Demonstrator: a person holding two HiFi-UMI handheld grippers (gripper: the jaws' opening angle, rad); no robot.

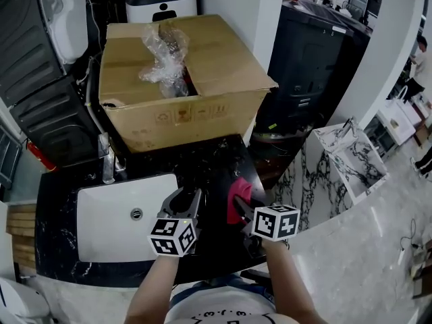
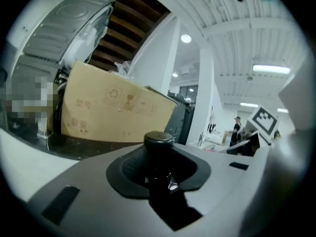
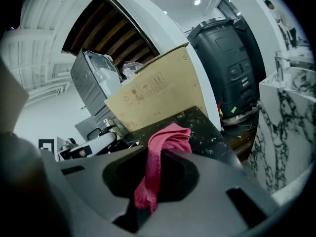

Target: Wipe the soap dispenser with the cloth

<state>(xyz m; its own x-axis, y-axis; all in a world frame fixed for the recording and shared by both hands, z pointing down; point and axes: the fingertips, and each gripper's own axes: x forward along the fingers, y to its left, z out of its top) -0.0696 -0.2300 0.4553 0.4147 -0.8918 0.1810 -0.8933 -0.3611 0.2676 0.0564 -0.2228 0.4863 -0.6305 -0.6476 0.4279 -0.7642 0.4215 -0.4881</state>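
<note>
Gripping the soap dispenser (image 2: pixel 158 144) below its dark pump cap, the left gripper (image 1: pixel 187 201) holds it at lower centre of the head view, over the black counter (image 1: pixel 216 157). The right gripper (image 1: pixel 241 206), just right of it, is clenched on the pink cloth (image 3: pixel 160 154). Risk: wiping pressure may twist the dispenser out of the jaws, or the loosely bunched cloth may pull free.

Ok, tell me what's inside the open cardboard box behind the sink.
Crumpled clear plastic wrap pokes up out of the cardboard box through the gap between its top flaps. Whatever lies deeper is hidden by the flaps and shadow.
</note>
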